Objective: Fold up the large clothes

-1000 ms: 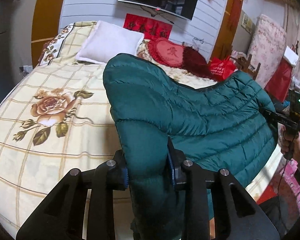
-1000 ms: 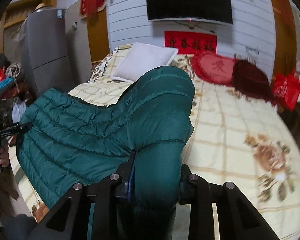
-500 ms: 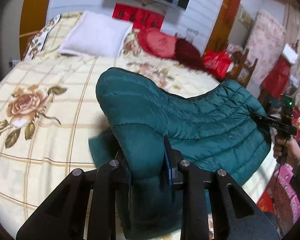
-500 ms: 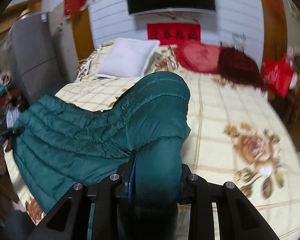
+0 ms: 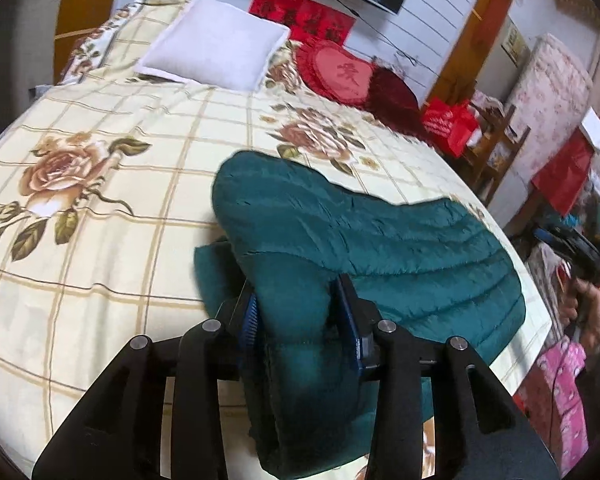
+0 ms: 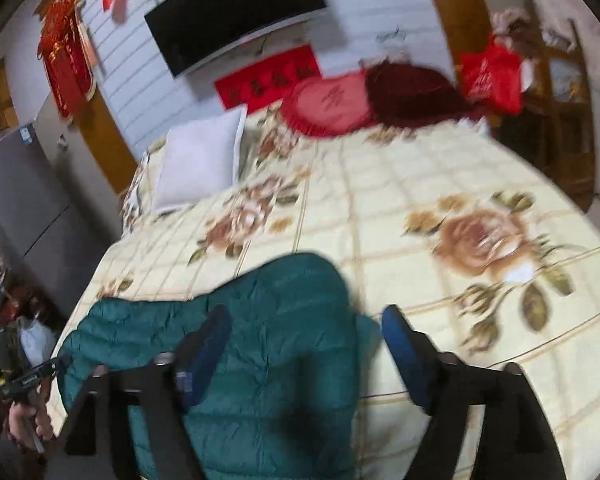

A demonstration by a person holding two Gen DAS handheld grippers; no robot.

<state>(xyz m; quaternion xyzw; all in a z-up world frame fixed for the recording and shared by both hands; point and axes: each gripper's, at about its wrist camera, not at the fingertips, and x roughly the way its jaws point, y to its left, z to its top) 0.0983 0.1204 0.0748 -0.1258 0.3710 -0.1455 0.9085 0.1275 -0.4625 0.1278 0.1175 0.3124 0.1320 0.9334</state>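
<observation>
A dark green quilted down jacket (image 5: 380,240) lies folded on the floral bedspread (image 5: 100,200) near the bed's front edge. My left gripper (image 5: 300,312) is shut on a thick fold of the jacket at its near left end. In the right wrist view the jacket (image 6: 260,360) lies flat under my right gripper (image 6: 306,328), whose jaws stand wide open above it, holding nothing. The right gripper also shows at the far right of the left wrist view (image 5: 572,244).
A white pillow (image 5: 216,44), a red heart cushion (image 5: 340,72) and a dark red cushion (image 5: 392,92) lie at the bed's head. A television (image 6: 236,12) hangs on the wall. A wooden chair with red bags (image 5: 460,128) stands right of the bed; a grey cabinet (image 6: 24,208) left.
Both grippers lowered the raised jacket onto the bed. The right gripper let go of the jacket and opened wide. The left gripper still holds its fold.
</observation>
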